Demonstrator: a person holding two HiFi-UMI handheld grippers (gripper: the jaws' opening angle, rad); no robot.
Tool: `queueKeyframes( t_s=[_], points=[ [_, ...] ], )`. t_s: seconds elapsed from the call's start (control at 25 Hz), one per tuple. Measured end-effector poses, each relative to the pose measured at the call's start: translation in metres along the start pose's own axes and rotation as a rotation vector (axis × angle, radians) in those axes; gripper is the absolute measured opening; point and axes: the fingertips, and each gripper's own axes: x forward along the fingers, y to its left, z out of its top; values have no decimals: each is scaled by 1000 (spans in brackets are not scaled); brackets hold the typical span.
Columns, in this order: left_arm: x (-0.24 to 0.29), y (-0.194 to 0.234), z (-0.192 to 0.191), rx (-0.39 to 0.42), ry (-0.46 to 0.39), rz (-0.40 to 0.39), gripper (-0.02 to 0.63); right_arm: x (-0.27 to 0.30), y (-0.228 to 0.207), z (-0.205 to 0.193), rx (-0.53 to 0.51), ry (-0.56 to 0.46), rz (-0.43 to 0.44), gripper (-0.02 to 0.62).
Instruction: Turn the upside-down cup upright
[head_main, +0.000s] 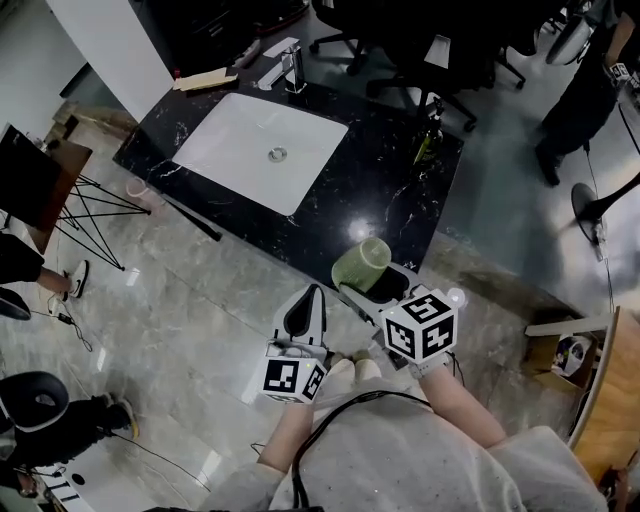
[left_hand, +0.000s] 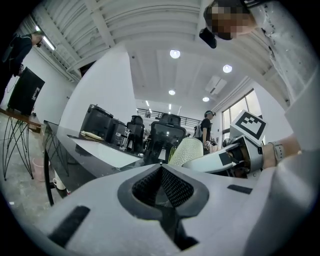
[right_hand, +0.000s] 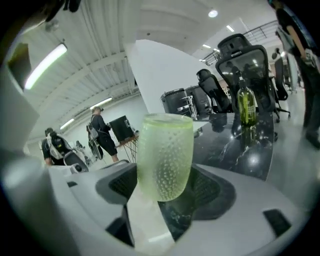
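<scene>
A pale green dimpled cup (head_main: 360, 264) hangs tilted over the near edge of the black marble counter (head_main: 380, 190). My right gripper (head_main: 368, 287) is shut on it, with the pads pressing its sides. In the right gripper view the cup (right_hand: 165, 156) stands between the two pads, its flat end pointing away from my right gripper (right_hand: 167, 182). My left gripper (head_main: 312, 296) is just left of the cup, off the counter, shut with nothing in it. In the left gripper view my left gripper (left_hand: 161, 168) shows its mesh pads meeting, and the cup (left_hand: 187, 152) sits ahead to the right.
A white sink basin (head_main: 262, 150) with a faucet (head_main: 293, 68) is set in the counter. A green bottle (head_main: 428, 140) stands at the far right of the counter. Office chairs stand behind. A folding stand (head_main: 95, 205) and a pink bucket (head_main: 140, 192) are at the left.
</scene>
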Motion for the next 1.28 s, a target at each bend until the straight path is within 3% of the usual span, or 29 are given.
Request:
queueKeyframes(
  t_s=[0.28, 0.52, 0.8, 1.12, 1.28],
  points=[
    [-6, -2, 7, 5, 5, -2, 8, -11, 7, 0, 211, -58, 67, 330],
    [-7, -4, 7, 12, 15, -21, 8, -15, 12, 0, 462, -109, 168, 330],
    [-4, 1, 13, 17, 14, -35, 8, -14, 25, 4, 889, -238, 425, 331],
    [-4, 0, 11, 17, 33, -52, 8, -4, 38, -2, 1144, -320, 577, 330],
    [-9, 8, 8, 14, 48, -35, 8, -2, 40, 5, 1288, -442, 712, 330]
  ],
)
